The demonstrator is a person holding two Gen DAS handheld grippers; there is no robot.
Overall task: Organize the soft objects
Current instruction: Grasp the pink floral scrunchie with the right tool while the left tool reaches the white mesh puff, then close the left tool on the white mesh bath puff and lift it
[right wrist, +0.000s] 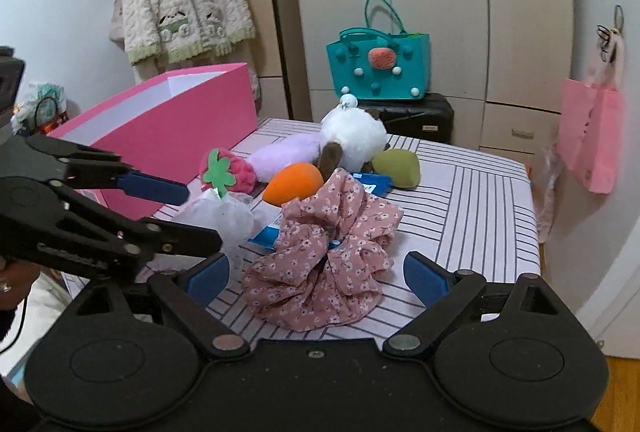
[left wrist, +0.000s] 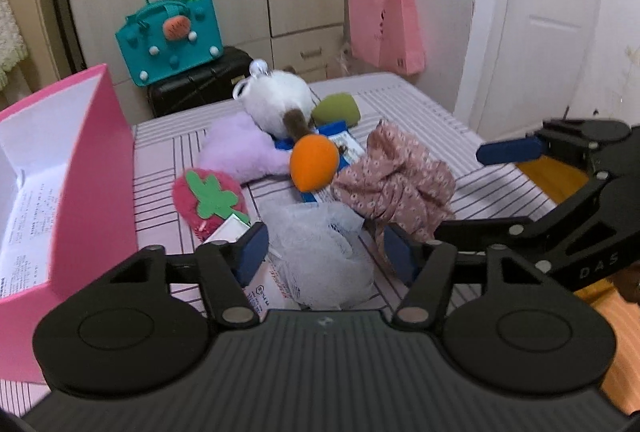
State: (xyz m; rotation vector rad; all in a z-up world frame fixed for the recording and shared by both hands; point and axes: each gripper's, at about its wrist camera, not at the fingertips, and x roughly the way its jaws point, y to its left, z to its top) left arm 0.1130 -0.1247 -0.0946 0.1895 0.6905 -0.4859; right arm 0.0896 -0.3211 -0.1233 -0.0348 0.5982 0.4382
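Pink box tight beside toys

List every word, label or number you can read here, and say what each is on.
"DAS": raised letters on the right gripper body; any further letters are cut off.
Printed lines inside the pink box: too blurred to read.
Blue and white packets under the toys: print too small to read.
Pink bag on the wall: marks blurred.

Fluffy plush strawberry; thin floral cloth scrunchie; matt pink cardboard box.
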